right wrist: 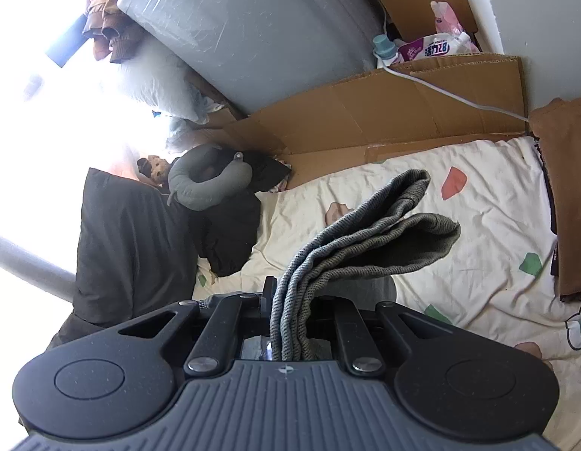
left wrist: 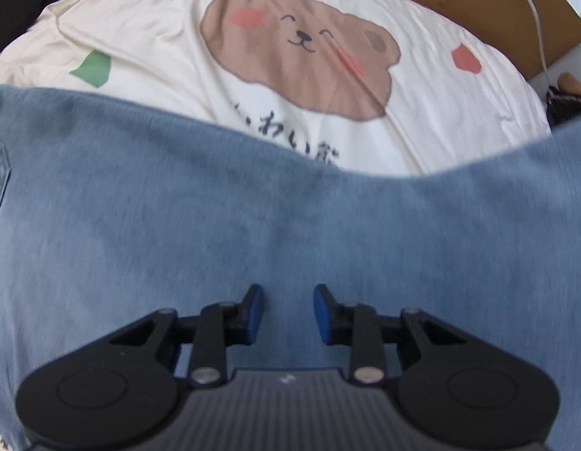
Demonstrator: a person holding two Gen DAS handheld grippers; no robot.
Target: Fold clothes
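Hovering over the denim [left wrist: 252,225], my left gripper [left wrist: 288,314] had its jaws apart with nothing between them. The denim lay flat across the near edge of the bed [left wrist: 459,112]; I judged it heavy and limp, best pinched at a hem. My right gripper [right wrist: 290,300] was clamped on the knit [right wrist: 365,233], soft, bunched, hanging above the bed.

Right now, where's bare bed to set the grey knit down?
Free: cream sheet right of the grey knit, bounded by cardboard behind and brown cloth at right. Crowded: black clothes and neck pillow at left; blue denim covers the near sheet.
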